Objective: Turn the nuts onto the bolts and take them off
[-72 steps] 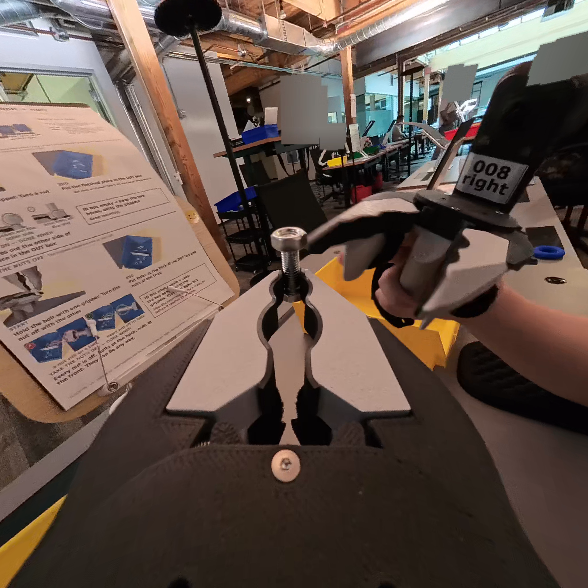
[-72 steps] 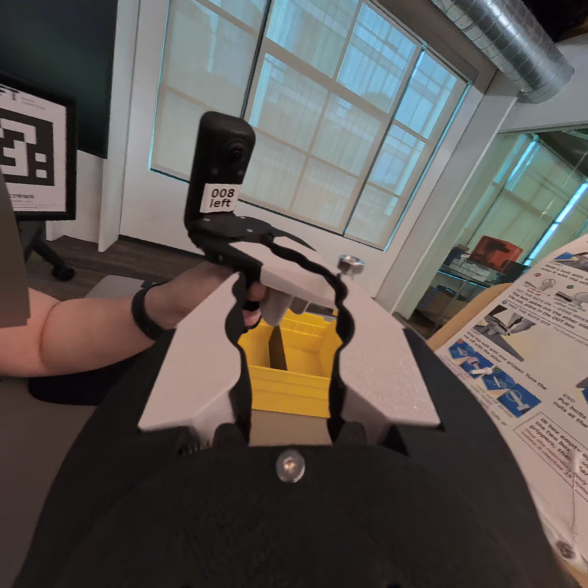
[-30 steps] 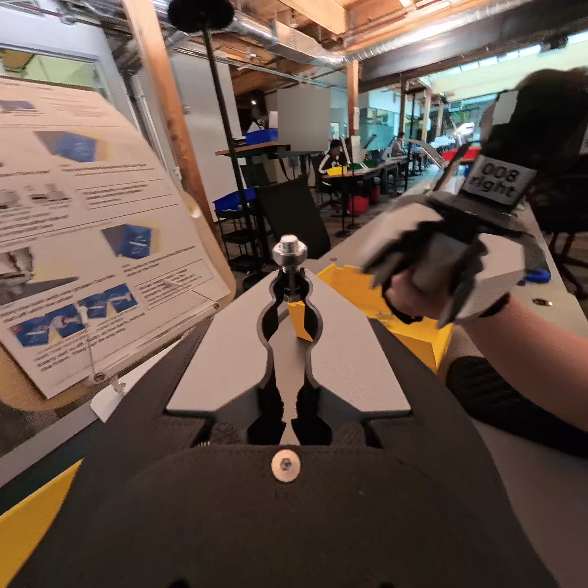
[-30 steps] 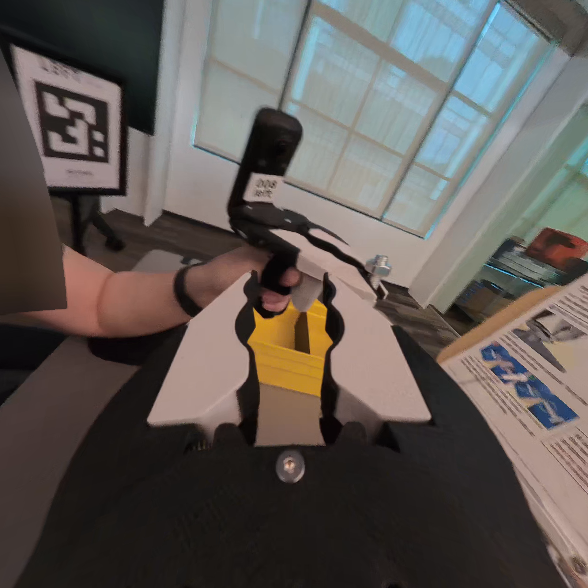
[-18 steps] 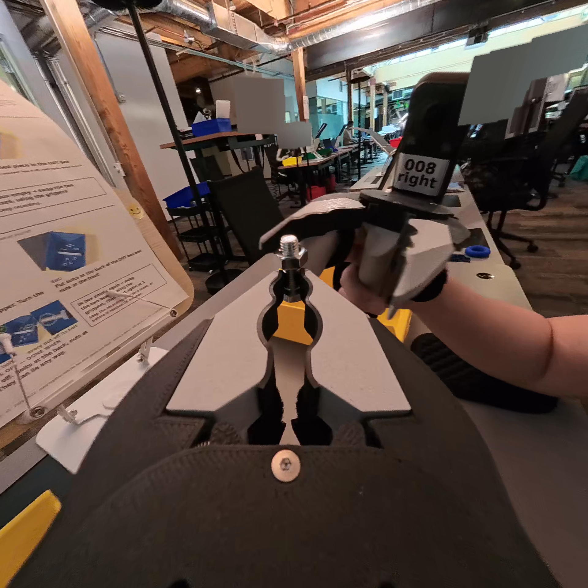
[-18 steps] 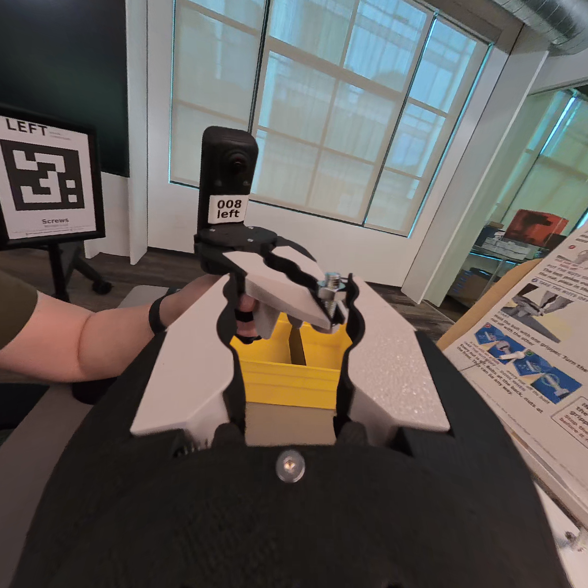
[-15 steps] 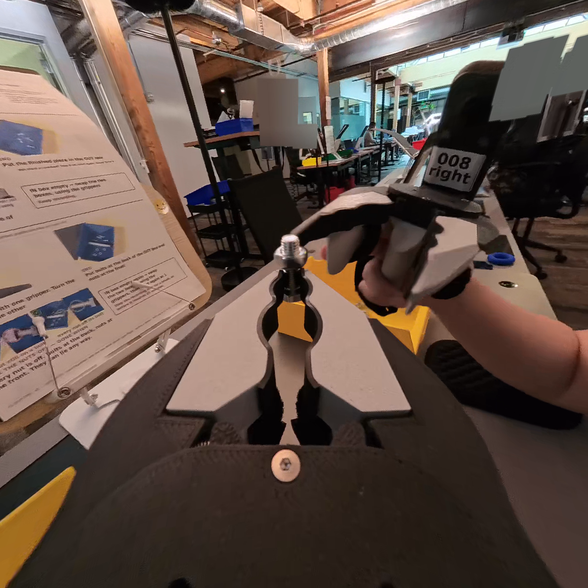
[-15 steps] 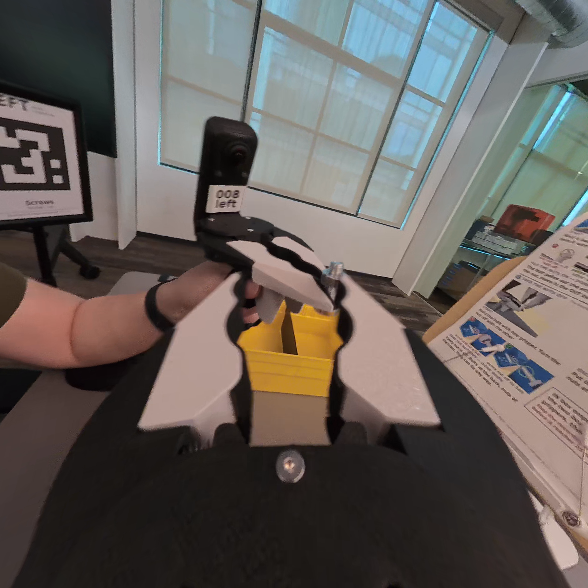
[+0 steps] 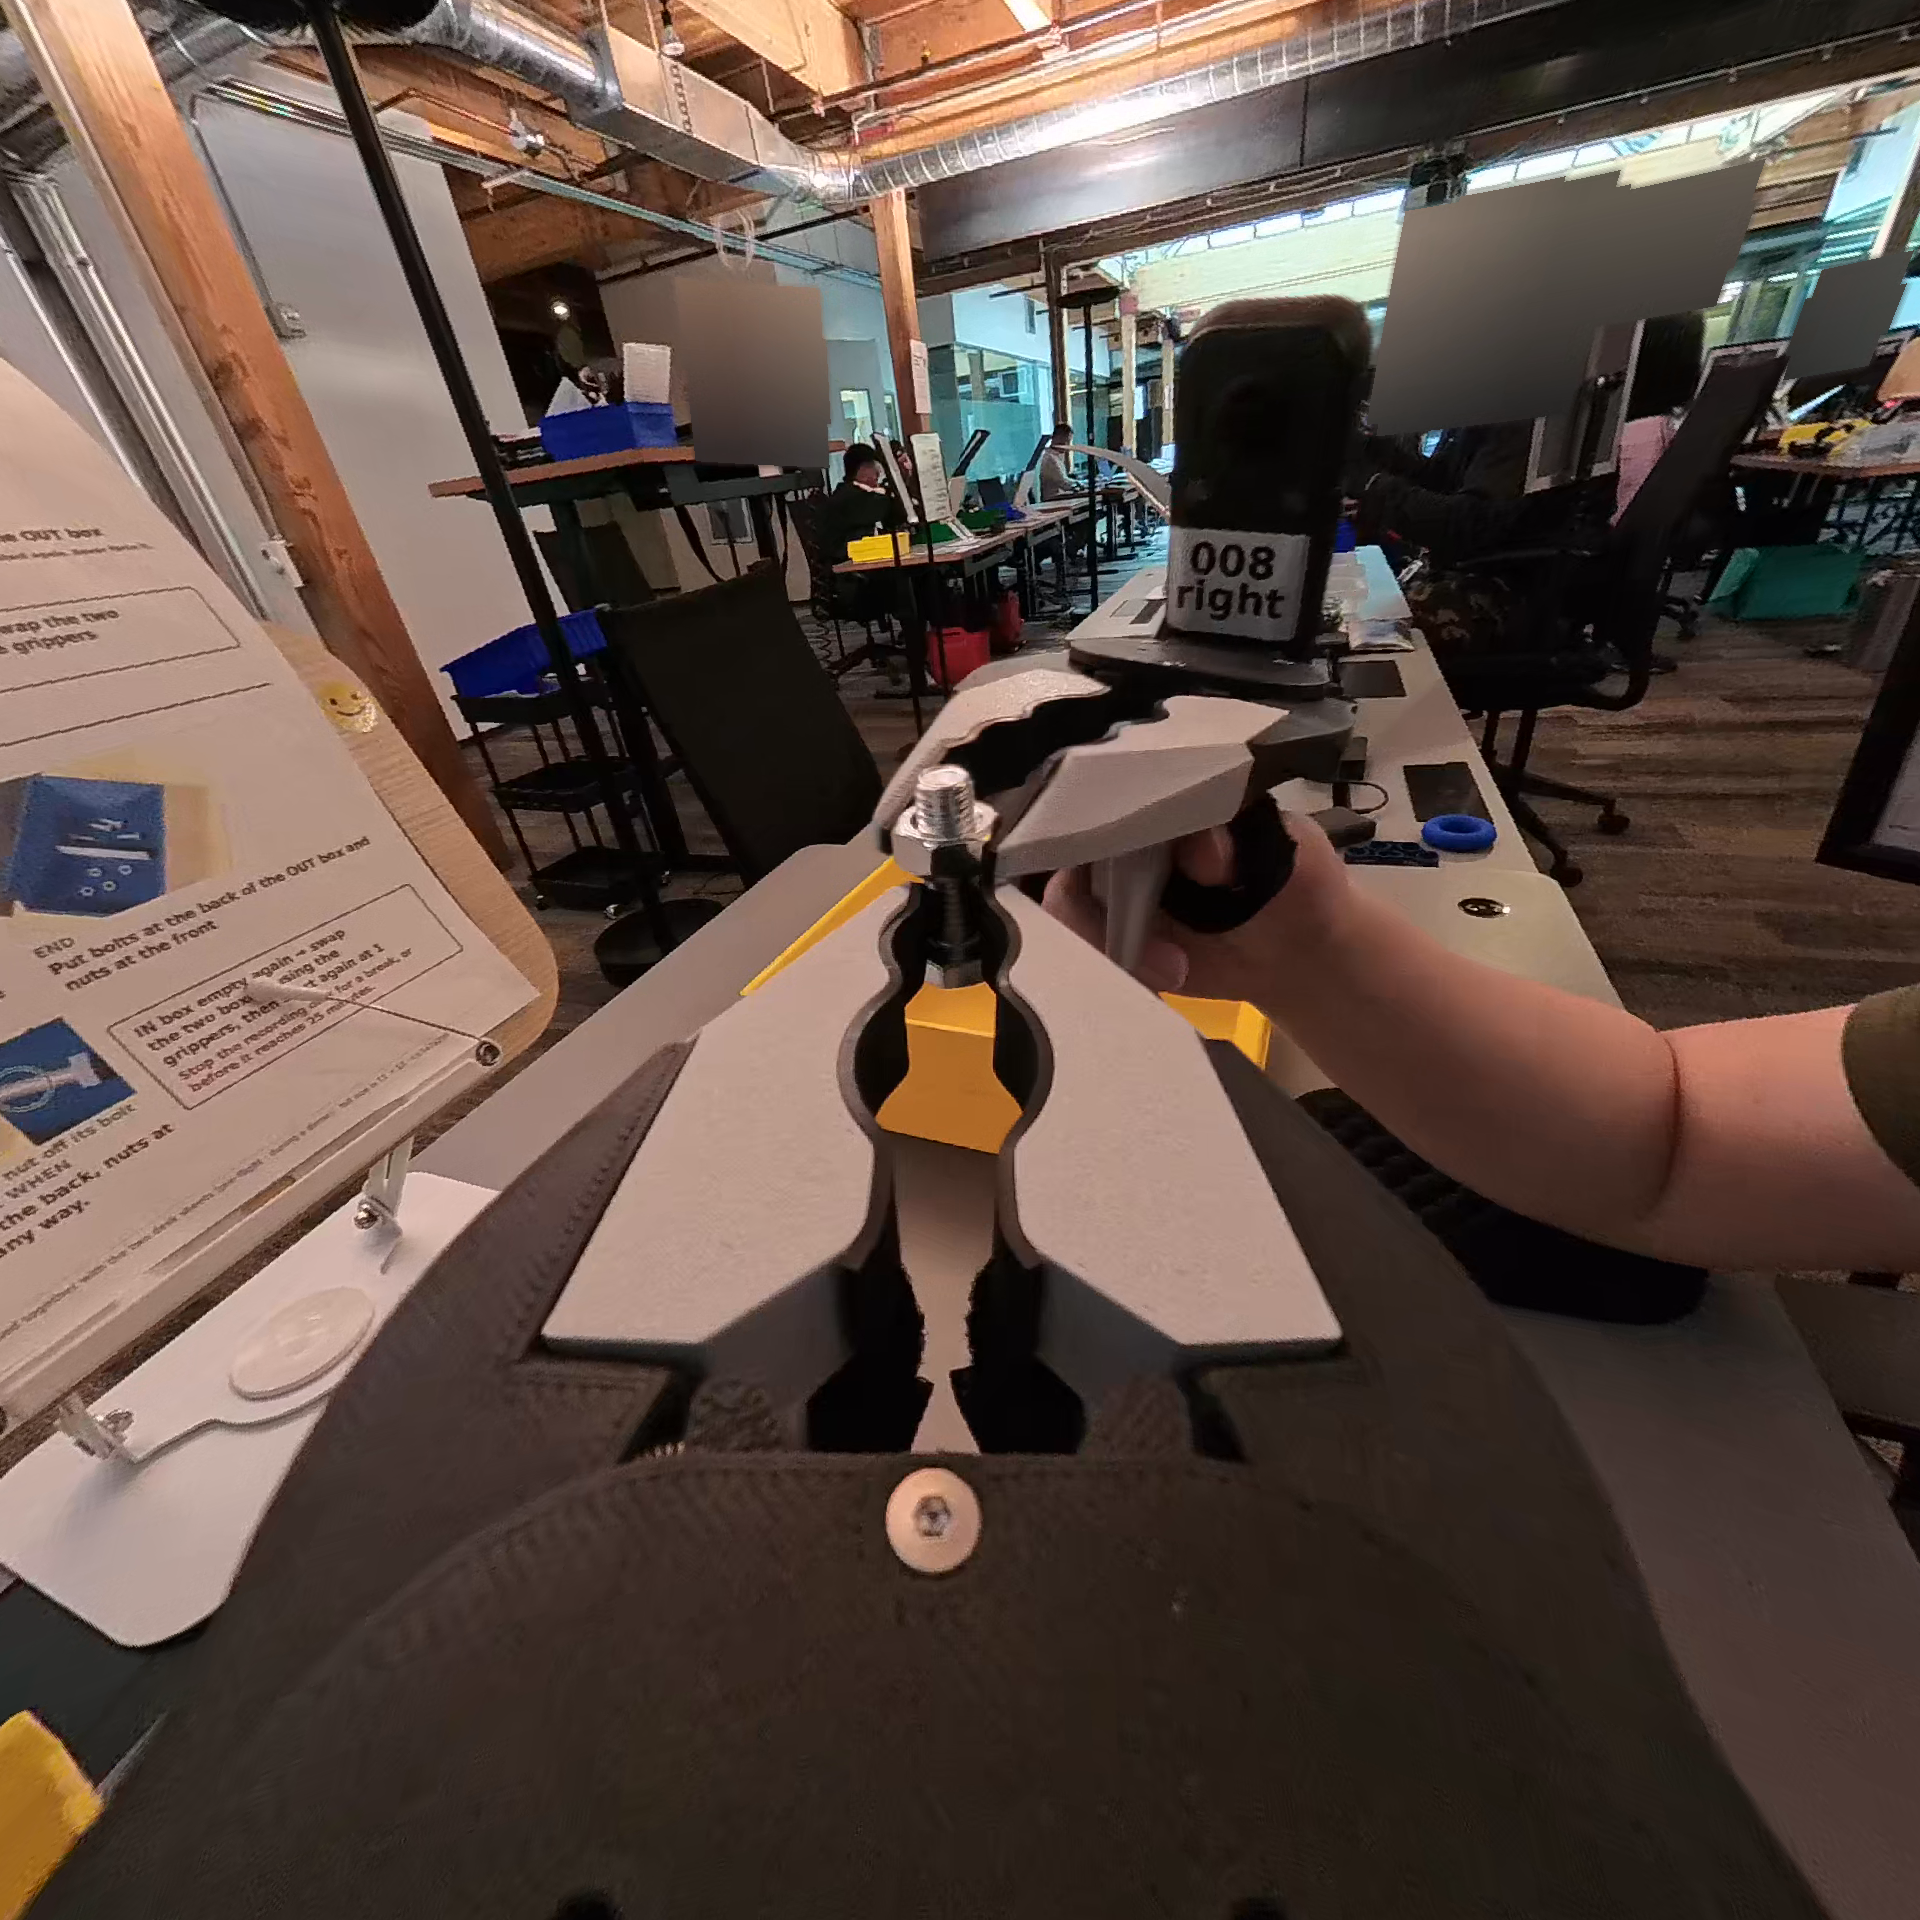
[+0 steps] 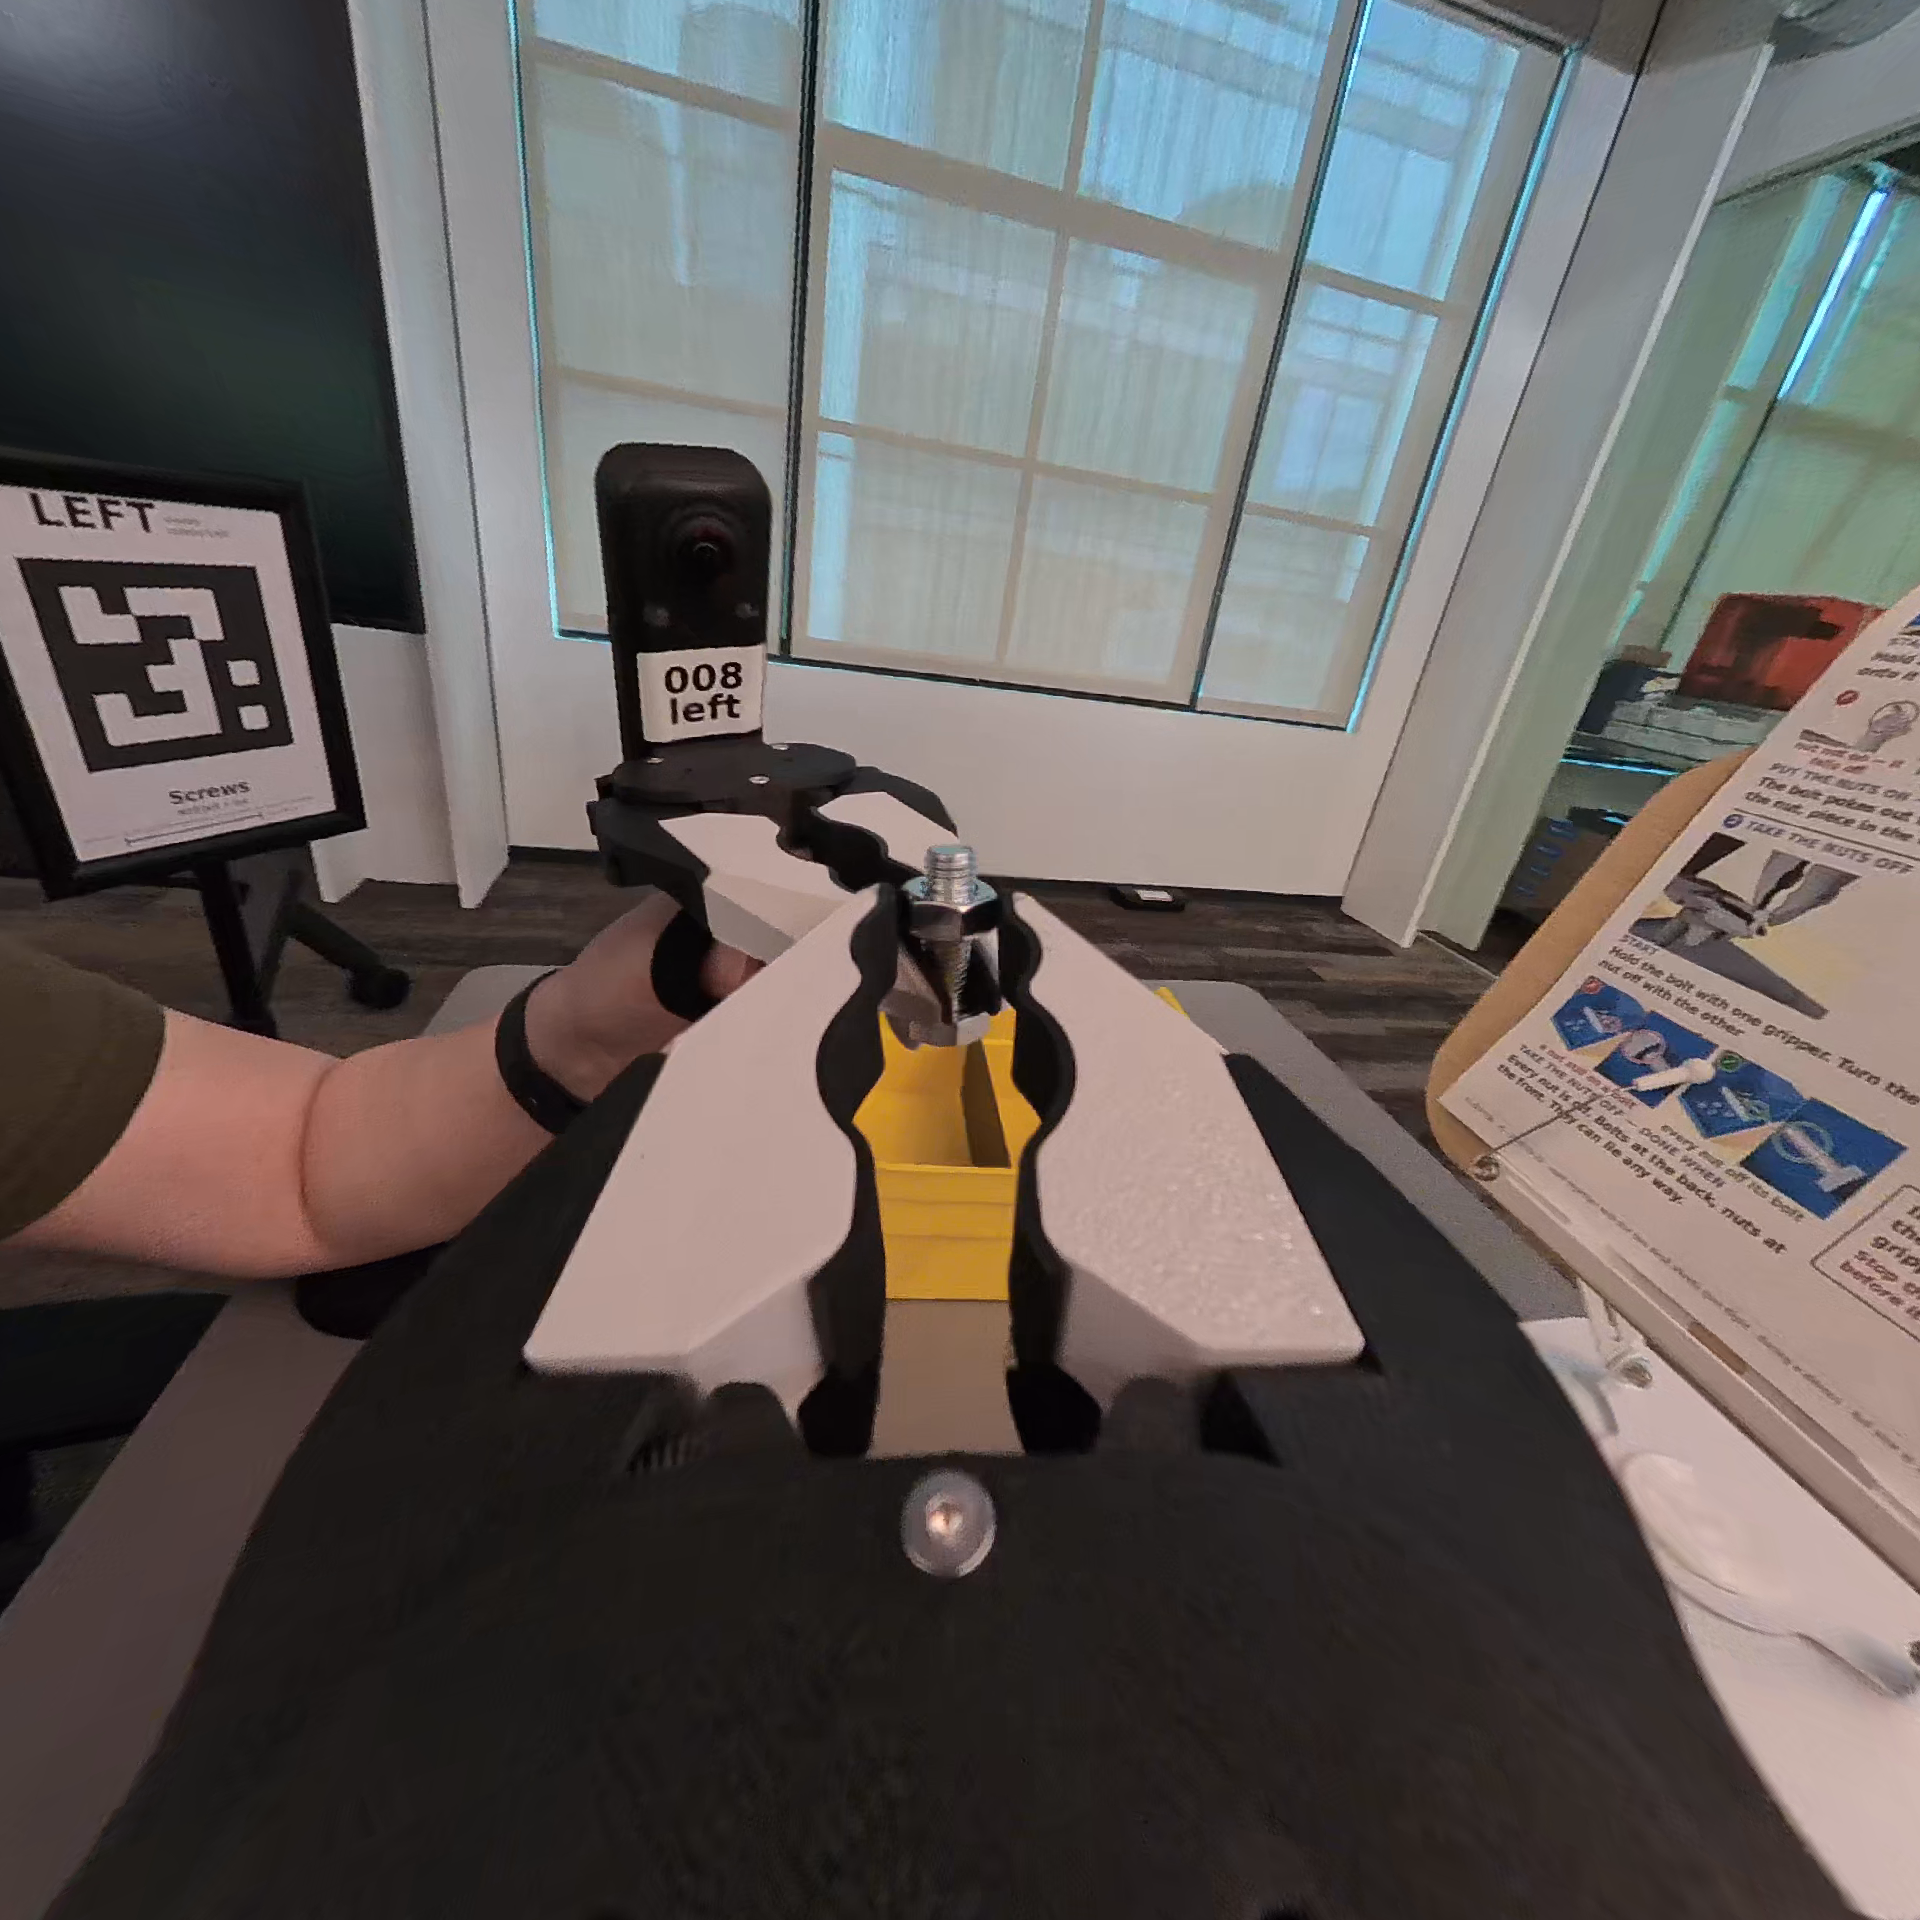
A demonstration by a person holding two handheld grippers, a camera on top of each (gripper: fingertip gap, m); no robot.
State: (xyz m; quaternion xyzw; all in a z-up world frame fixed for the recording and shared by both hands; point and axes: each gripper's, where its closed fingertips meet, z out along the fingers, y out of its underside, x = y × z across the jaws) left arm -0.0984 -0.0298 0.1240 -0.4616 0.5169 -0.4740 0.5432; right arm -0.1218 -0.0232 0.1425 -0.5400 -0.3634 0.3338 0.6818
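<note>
The left tool [image 9: 943,951] clenches the threaded steel bolt [image 9: 945,883] upright, and the right tool [image 10: 940,925] seems closed on the silver hexagonal nut [image 10: 948,920], which may slip and fall into the yellow plastic bin [image 10: 940,1205] if the grip is loose.

Camera label [image 9: 1236,587], instruction sheet [image 9: 208,883], marker sign [image 10: 156,675]

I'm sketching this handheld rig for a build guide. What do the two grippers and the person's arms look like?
Both match: the left gripper and right gripper have a textured black body, two flat pale grey fingers with wavy black inner pads, a silver screw at the base, and a black camera on top bearing a white label. The person wears a dark olive short sleeve and a black wristband.
</note>
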